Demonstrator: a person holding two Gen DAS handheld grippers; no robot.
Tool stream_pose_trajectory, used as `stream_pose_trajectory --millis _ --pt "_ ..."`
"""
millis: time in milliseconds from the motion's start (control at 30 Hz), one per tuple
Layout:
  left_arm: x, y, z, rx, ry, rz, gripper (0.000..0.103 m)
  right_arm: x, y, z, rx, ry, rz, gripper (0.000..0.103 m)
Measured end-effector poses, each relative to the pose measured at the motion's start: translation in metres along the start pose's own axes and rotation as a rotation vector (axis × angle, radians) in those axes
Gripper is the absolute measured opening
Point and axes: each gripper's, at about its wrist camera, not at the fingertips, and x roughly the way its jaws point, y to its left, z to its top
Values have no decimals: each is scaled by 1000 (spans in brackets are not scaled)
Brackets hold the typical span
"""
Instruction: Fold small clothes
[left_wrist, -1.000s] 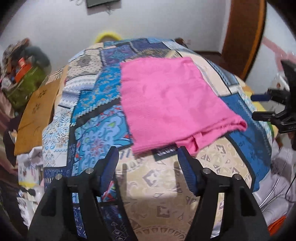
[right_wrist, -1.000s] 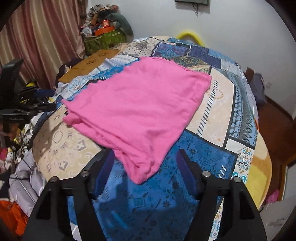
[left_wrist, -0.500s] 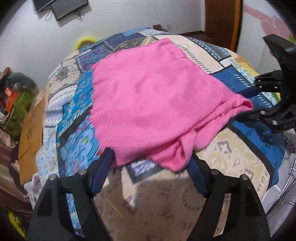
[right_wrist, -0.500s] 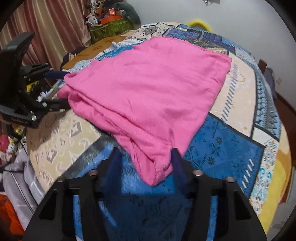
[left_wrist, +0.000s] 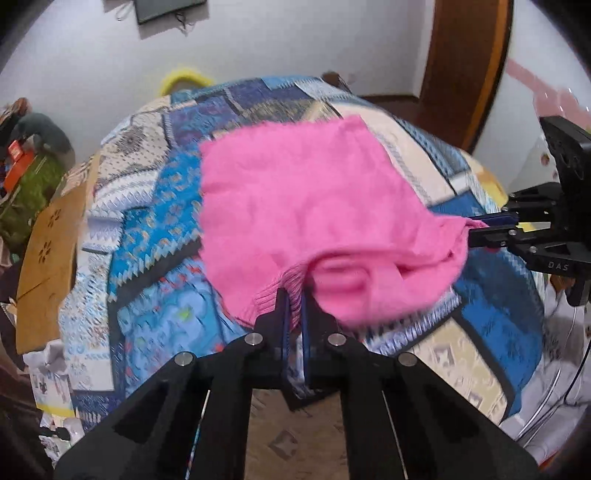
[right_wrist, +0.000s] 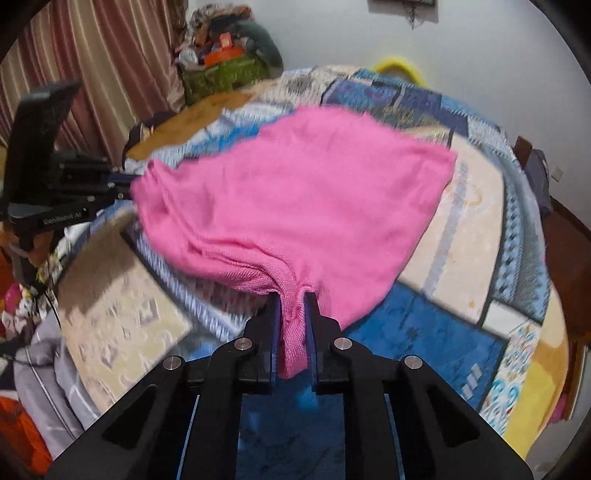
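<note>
Evidently sitting early in the fold: pink garment (left_wrist: 306, 218) already doubled at least once, judging by the stacked layers along its near edge, but with the next fold only being set up, not laid. Lying mostly on the patchwork bedspread (left_wrist: 155, 236) ahead of both tongs, far edge flat, near edge being lifted off the cover. Left gripper (left_wrist: 293, 295) pinching nearly shut, only a thin slit showing between its blue pads, clamping the ribbed hem at the near-left corner directly in front of its tips. Right gripper (right_wrist: 293, 306) likewise narrowed onto cloth, gripping a bunched ribbed corner, with a tail of knit hanging down between the fingers behind the tips. Each tong appearing in the other's view, off to the side, meeting its own corner of the garment. Fabric sagging and wrinkling between the two held corners rather than stretching taut. Probably remaining: carrying the held edge forward over the far edge, setting it down, releasing, smoothing. Blurring across both views, so finer hem detail not being readable.
</note>
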Motion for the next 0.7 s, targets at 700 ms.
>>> stream_pose_trajectory --millis 700 --pt "-3 -26 -22 86 93 -73 42 -4 -15 -13 -5 42 37 11"
